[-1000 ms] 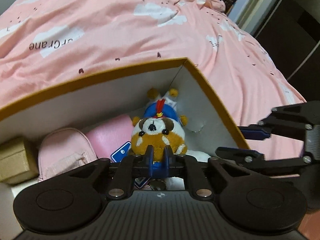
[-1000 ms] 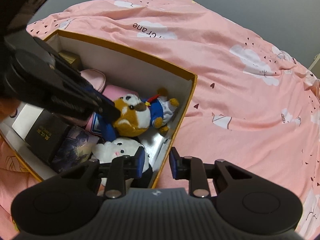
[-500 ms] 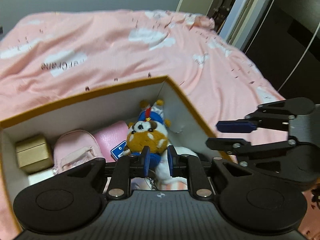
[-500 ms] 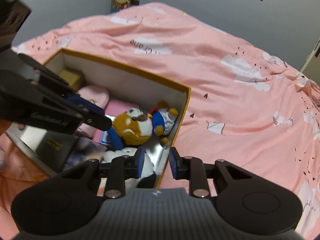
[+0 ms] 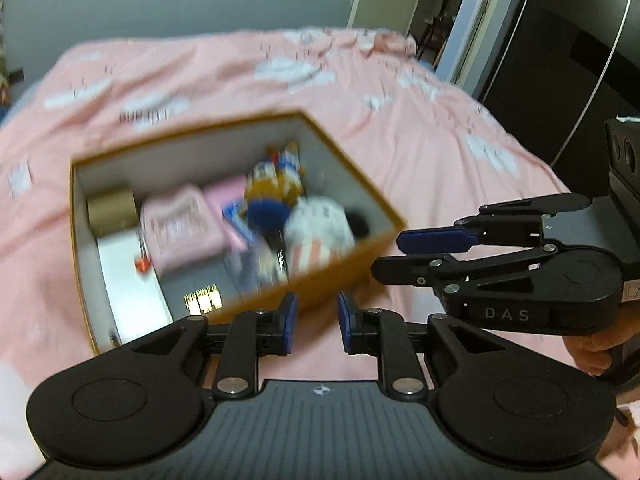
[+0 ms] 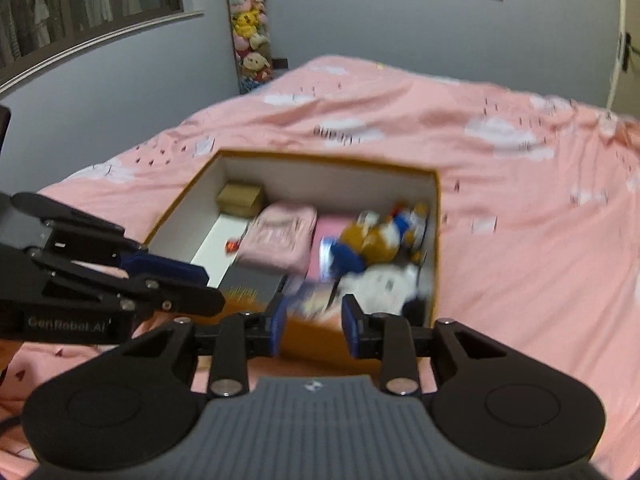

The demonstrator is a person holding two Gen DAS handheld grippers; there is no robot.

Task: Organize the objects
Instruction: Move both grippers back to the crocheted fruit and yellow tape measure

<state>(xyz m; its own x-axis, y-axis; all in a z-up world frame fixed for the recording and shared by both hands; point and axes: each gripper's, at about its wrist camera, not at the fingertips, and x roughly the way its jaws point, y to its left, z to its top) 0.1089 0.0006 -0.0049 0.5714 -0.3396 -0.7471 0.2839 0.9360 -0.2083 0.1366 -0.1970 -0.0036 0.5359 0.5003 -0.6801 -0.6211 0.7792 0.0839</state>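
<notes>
One box [image 6: 437, 240], two plush toys [image 6: 380, 236], one pink pouch [image 6: 280, 236]

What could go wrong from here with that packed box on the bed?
1. The orange cardboard box sits on a soft pink duvet; pressing on a wall could tip it.
2. The brown-and-blue plush dog and white plush toy are piled against one end wall and may spill if the box is lifted.
3. The left gripper and right gripper, jaws just opening with nothing between them, are close together and could collide.
</notes>
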